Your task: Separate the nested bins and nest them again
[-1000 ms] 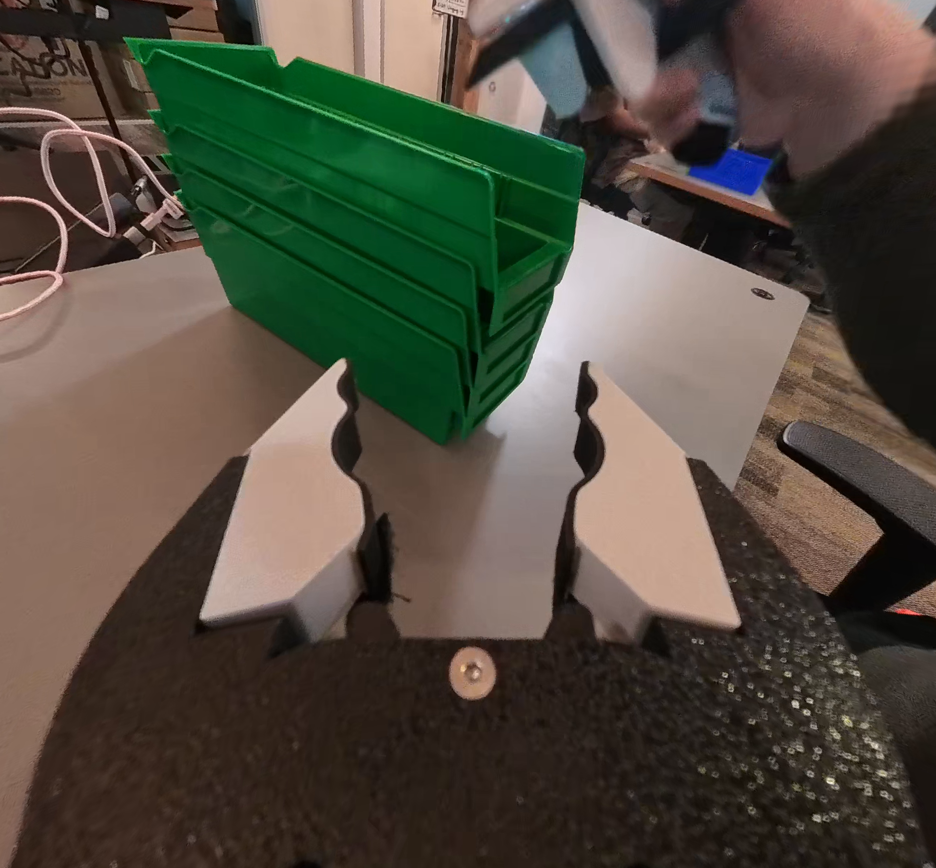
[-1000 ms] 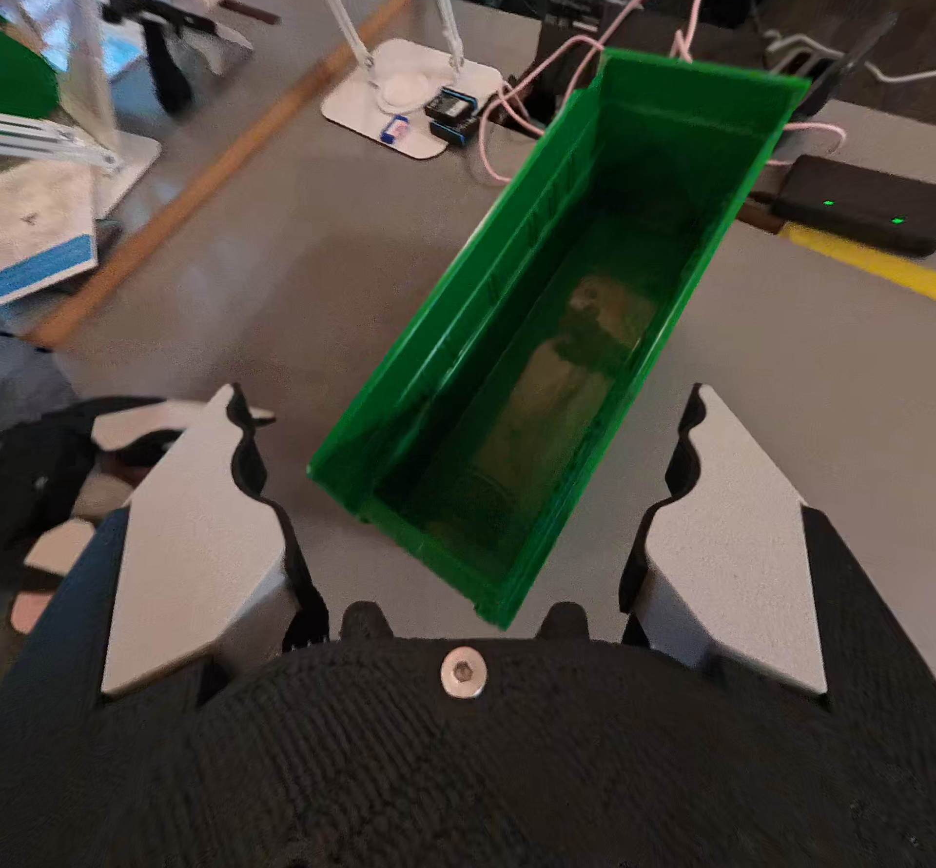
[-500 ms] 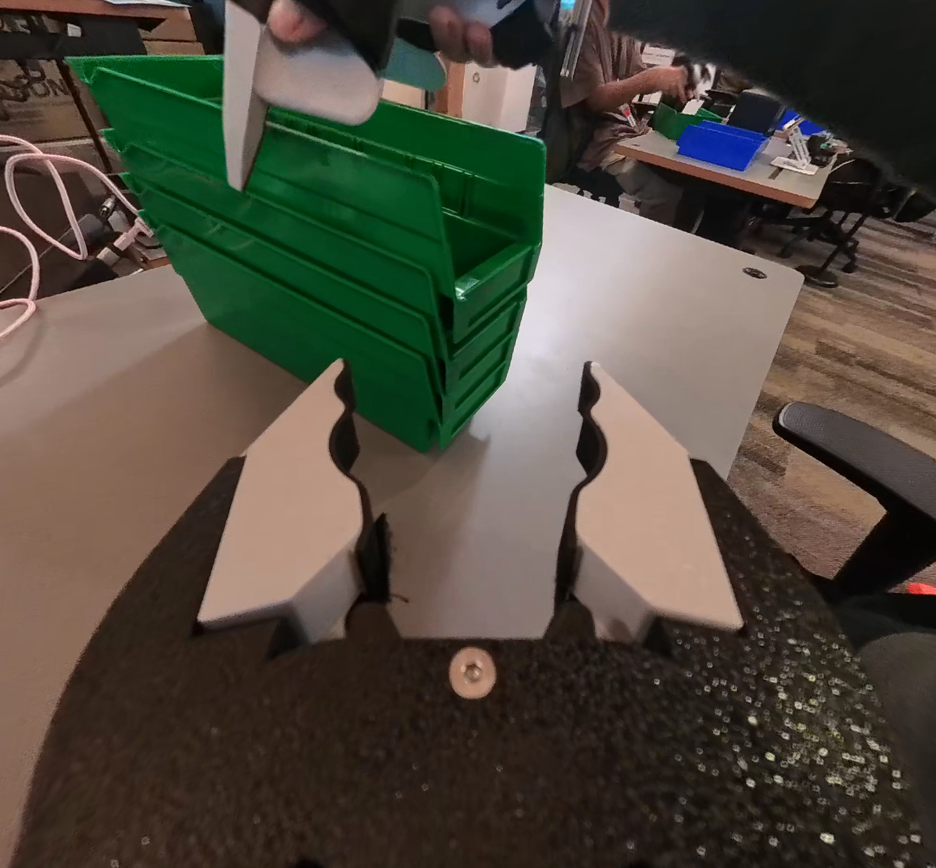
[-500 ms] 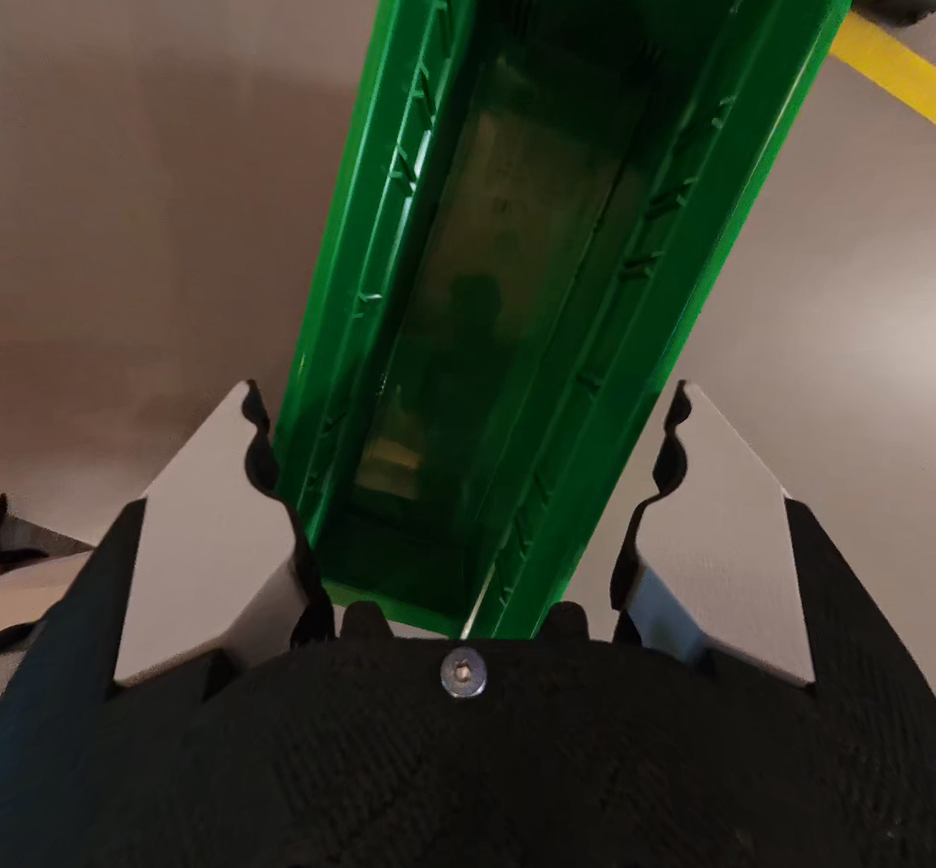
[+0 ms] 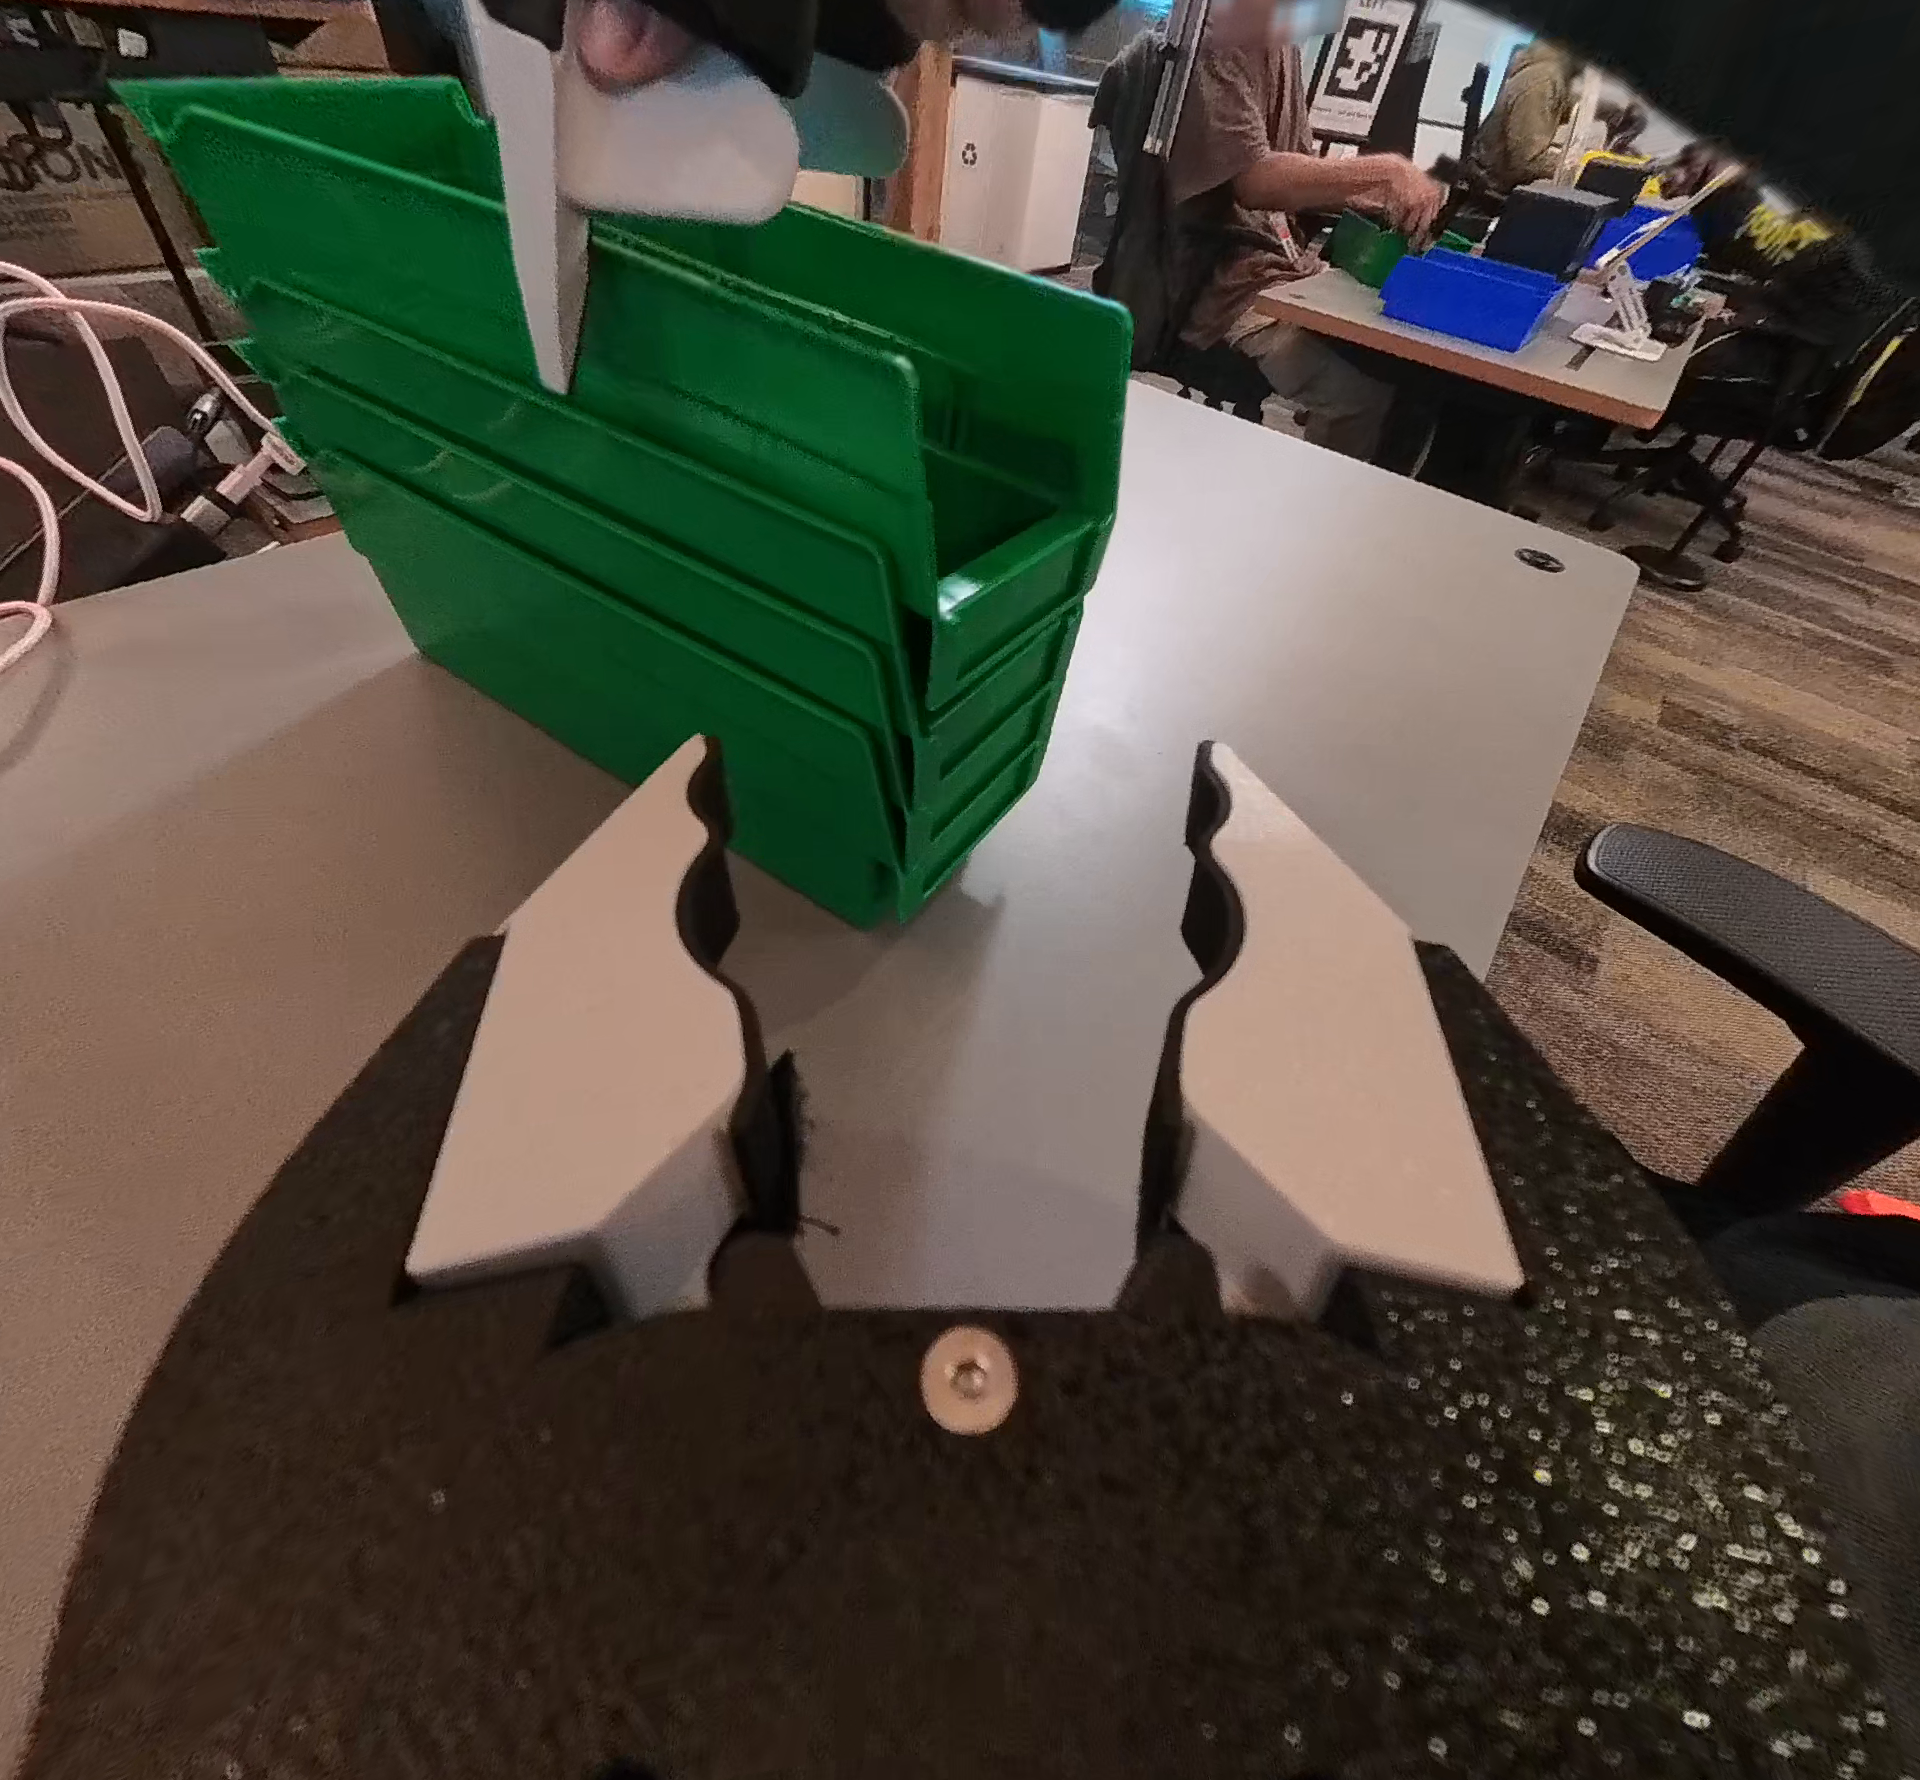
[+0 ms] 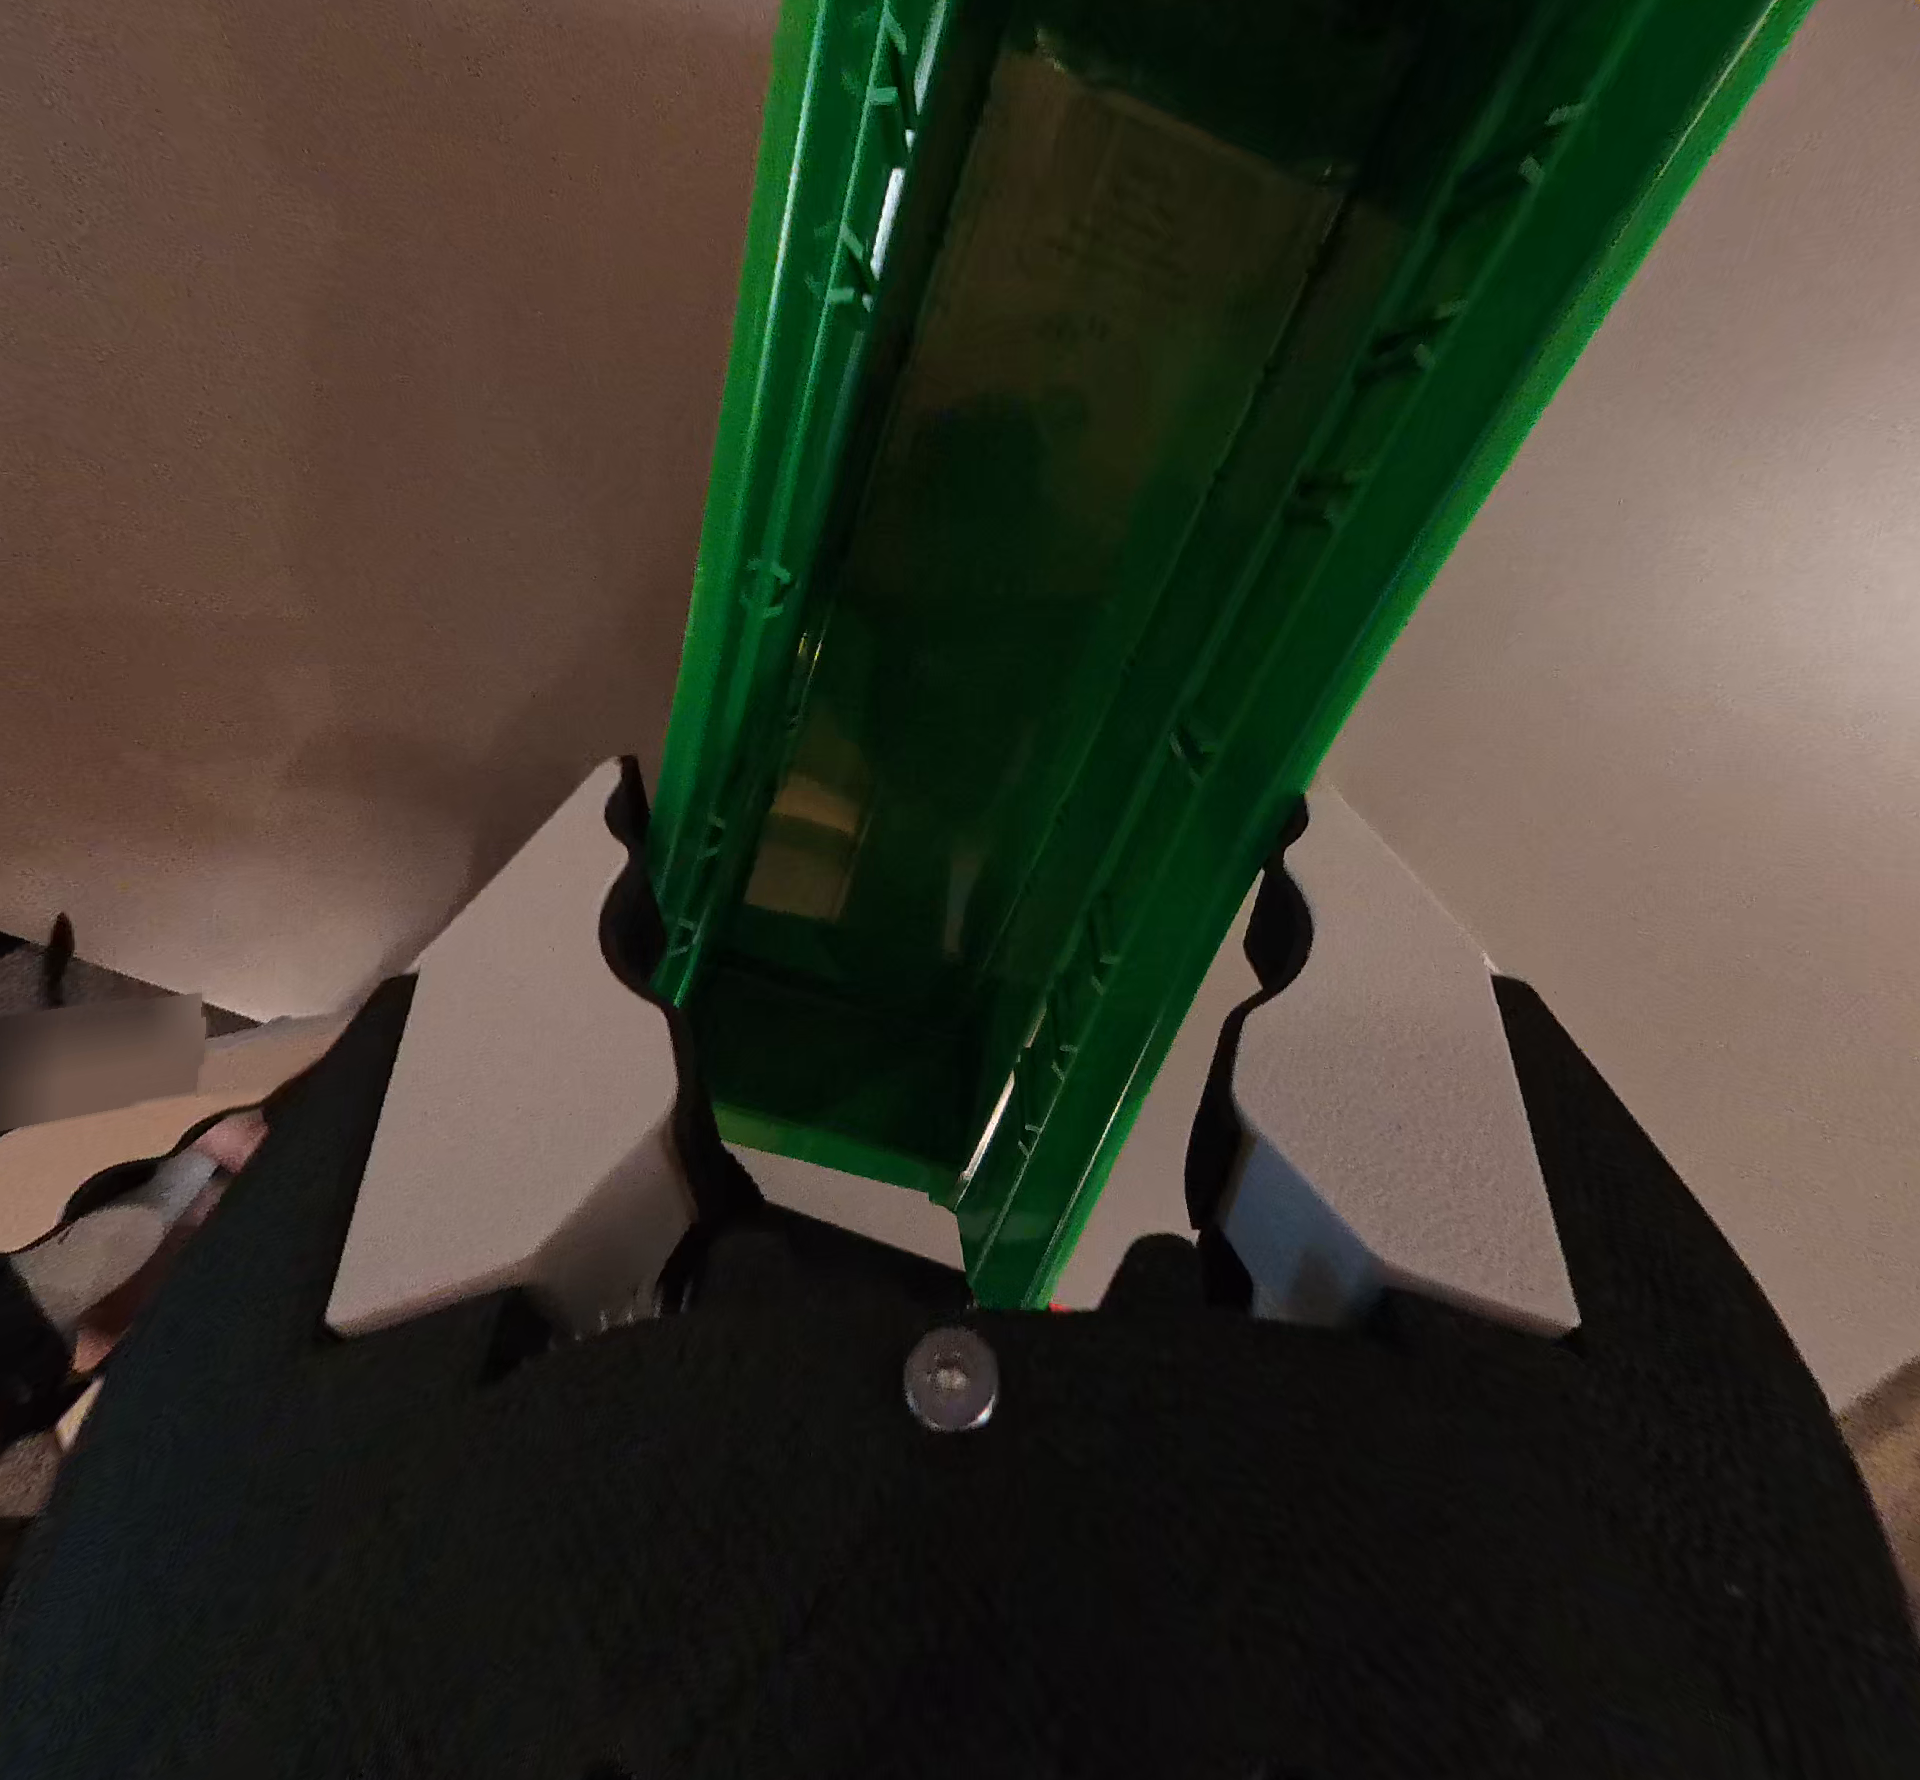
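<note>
A stack of several nested green bins (image 5: pixel 644 525) stands on the grey table (image 5: pixel 1299 608). My left gripper (image 5: pixel 956 751) is open and empty, low over the table just in front of the stack's near corner. My right gripper (image 6: pixel 961 785) has come down over the top bin (image 6: pixel 1091 504) and straddles it across its width. Its pads touch both long walls near one end. In the left wrist view one of its fingers (image 5: pixel 535 255) hangs against the top bin's near wall, held by a hand. The other finger is hidden behind the bin.
Pink cables (image 5: pixel 62 400) lie at the table's far left. A black office chair (image 5: pixel 1766 982) stands off the table's right edge. People sit at another table with blue bins (image 5: pixel 1465 296) in the background.
My right gripper swung in from above, dropped onto the top bin, and its fingers narrowed until they met the bin's walls. My left gripper stayed open and nearly still.
</note>
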`<control>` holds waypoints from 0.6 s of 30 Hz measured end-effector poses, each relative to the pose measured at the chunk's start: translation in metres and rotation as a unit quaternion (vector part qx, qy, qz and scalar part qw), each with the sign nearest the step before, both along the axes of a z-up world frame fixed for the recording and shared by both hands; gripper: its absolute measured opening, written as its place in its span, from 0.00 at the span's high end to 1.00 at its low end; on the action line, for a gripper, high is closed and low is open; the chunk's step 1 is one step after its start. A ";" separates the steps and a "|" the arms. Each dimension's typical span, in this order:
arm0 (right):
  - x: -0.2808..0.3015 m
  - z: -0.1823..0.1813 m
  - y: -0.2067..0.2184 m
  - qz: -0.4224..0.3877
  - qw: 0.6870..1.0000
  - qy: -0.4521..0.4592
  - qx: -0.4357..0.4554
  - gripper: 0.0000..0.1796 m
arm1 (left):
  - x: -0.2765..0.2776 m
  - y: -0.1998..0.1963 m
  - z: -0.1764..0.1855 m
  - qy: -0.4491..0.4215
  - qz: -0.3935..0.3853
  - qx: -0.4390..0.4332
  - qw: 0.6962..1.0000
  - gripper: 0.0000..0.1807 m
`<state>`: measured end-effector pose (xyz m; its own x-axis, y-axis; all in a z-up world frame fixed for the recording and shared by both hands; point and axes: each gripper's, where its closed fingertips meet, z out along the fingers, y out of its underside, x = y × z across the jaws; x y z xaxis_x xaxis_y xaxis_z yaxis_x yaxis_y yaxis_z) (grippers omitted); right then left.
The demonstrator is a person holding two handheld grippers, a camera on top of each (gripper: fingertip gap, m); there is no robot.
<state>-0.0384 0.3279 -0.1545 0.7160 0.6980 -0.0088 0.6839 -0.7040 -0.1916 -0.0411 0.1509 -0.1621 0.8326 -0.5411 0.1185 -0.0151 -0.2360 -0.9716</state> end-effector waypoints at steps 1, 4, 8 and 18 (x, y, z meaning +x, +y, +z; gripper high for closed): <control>0.000 0.003 0.000 0.000 1.000 0.003 0.001 0.36 | 0.000 0.000 0.000 0.000 0.000 -0.001 1.000 0.52; -0.005 0.024 0.003 -0.004 0.999 0.034 0.011 0.37 | -0.001 0.001 -0.001 0.000 0.001 -0.002 1.000 0.52; -0.002 0.061 -0.001 0.006 0.998 0.062 0.014 0.37 | -0.002 0.001 -0.002 0.000 0.002 -0.003 1.000 0.52; 0.105 0.138 0.038 -0.041 0.988 0.110 0.097 0.37 | -0.002 0.001 -0.003 0.002 0.005 -0.005 1.000 0.52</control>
